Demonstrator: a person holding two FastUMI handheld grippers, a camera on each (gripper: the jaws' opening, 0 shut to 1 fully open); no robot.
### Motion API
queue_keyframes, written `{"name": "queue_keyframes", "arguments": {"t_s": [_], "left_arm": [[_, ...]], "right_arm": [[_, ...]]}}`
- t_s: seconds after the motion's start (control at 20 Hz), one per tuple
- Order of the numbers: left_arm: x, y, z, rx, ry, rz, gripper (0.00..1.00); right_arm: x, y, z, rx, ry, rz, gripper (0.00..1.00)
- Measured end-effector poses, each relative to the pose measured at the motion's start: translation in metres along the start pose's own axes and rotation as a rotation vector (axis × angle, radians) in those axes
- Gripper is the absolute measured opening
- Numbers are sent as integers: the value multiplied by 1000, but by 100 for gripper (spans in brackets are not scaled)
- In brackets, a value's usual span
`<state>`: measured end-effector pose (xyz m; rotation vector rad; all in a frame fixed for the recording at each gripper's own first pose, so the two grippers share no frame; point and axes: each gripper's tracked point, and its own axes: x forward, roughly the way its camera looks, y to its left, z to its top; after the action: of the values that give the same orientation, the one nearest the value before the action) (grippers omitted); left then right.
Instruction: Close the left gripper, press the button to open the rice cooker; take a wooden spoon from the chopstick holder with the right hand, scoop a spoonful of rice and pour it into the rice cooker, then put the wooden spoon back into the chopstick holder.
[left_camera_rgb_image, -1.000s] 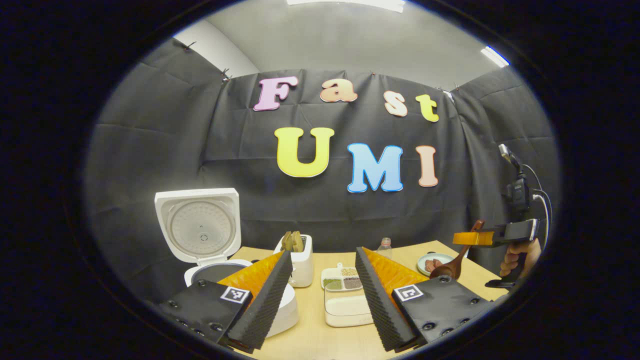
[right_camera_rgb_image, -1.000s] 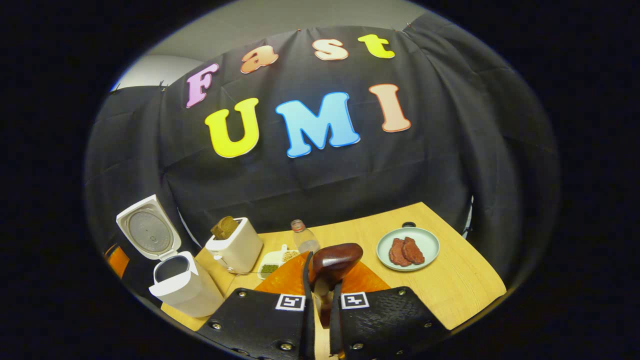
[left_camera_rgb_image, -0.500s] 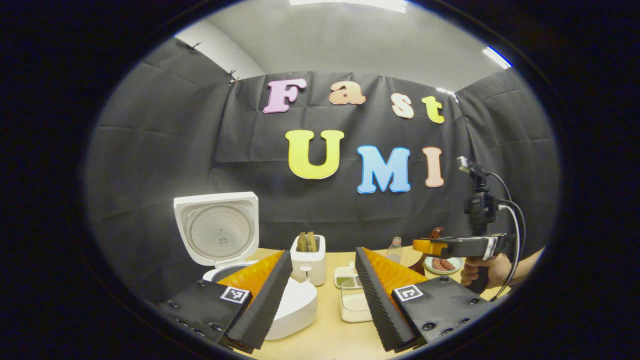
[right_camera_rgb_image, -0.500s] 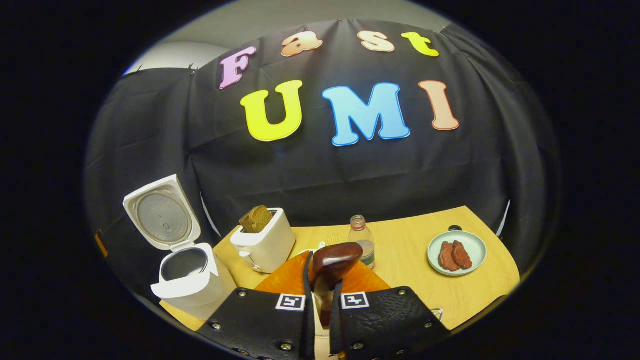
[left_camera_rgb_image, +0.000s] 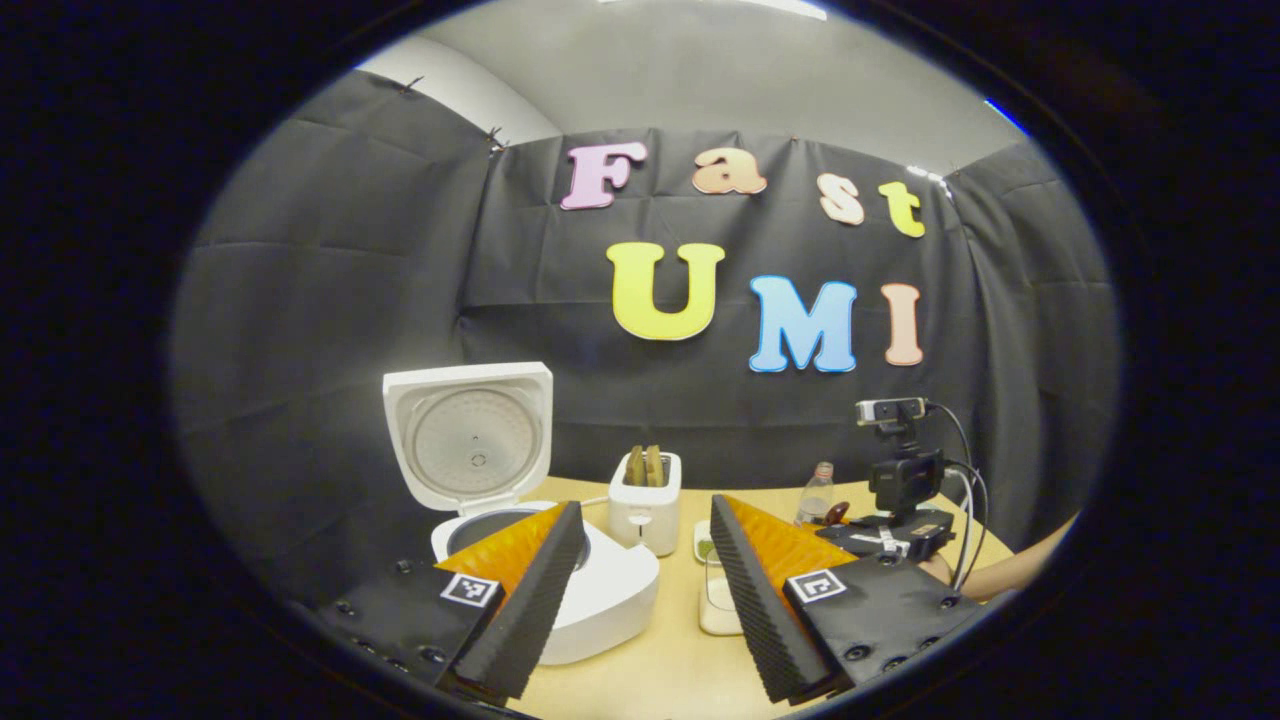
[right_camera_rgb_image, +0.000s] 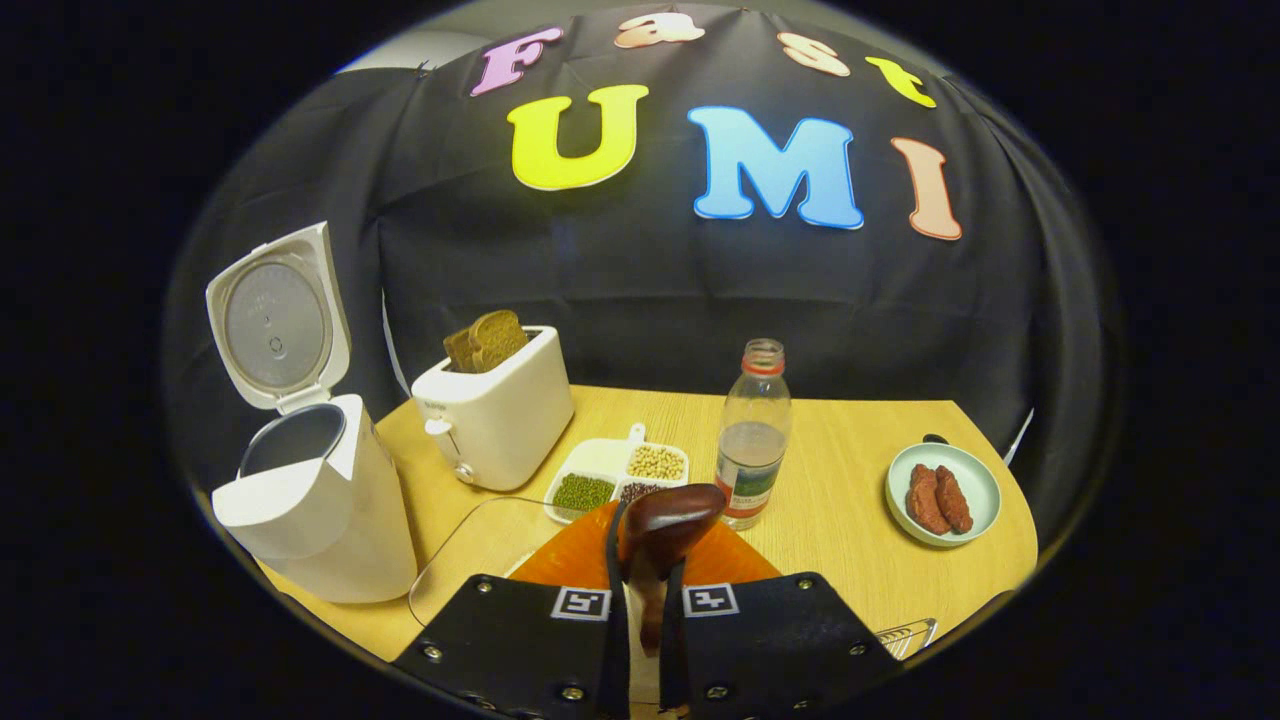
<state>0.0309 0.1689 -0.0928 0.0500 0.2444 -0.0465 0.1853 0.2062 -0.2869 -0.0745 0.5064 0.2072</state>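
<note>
The white rice cooker (left_camera_rgb_image: 600, 590) stands with its lid (left_camera_rgb_image: 470, 440) raised; in the right gripper view the cooker (right_camera_rgb_image: 310, 500) is at the left, its pot dark inside. My left gripper (left_camera_rgb_image: 640, 590) is open and holds nothing, just in front of the cooker. My right gripper (right_camera_rgb_image: 640, 560) is shut on the wooden spoon (right_camera_rgb_image: 665, 520), whose dark bowl sticks out past the fingertips, above a clear-lidded white box (right_camera_rgb_image: 470, 550). The right gripper (left_camera_rgb_image: 880, 535) with the spoon (left_camera_rgb_image: 835, 513) also shows low over the table in the left gripper view.
On the wooden table (right_camera_rgb_image: 850, 530) stand a white toaster (right_camera_rgb_image: 500, 410) with bread, a divided dish of beans (right_camera_rgb_image: 615, 475), a plastic bottle (right_camera_rgb_image: 752, 440) and a plate of meat (right_camera_rgb_image: 945, 480). A wire edge (right_camera_rgb_image: 905, 635) shows at the lower right.
My right gripper has come down and forward over the table with the spoon still held. The left gripper view has swung, so the cooker and toaster now sit farther right.
</note>
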Motion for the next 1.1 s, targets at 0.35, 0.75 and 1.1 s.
{"name": "queue_keyframes", "arguments": {"t_s": [0.35,0.75,1.1], "left_arm": [[-4,2,-10,20,25,58,89],[-15,4,-6,-14,16,74,87],[-15,-22,10,-29,-41,-2,87]], "right_arm": [[0,51,-15,159,56,175,12],[3,26,16,613,83,303,11],[-32,-12,66,932,24,402,12]]}}
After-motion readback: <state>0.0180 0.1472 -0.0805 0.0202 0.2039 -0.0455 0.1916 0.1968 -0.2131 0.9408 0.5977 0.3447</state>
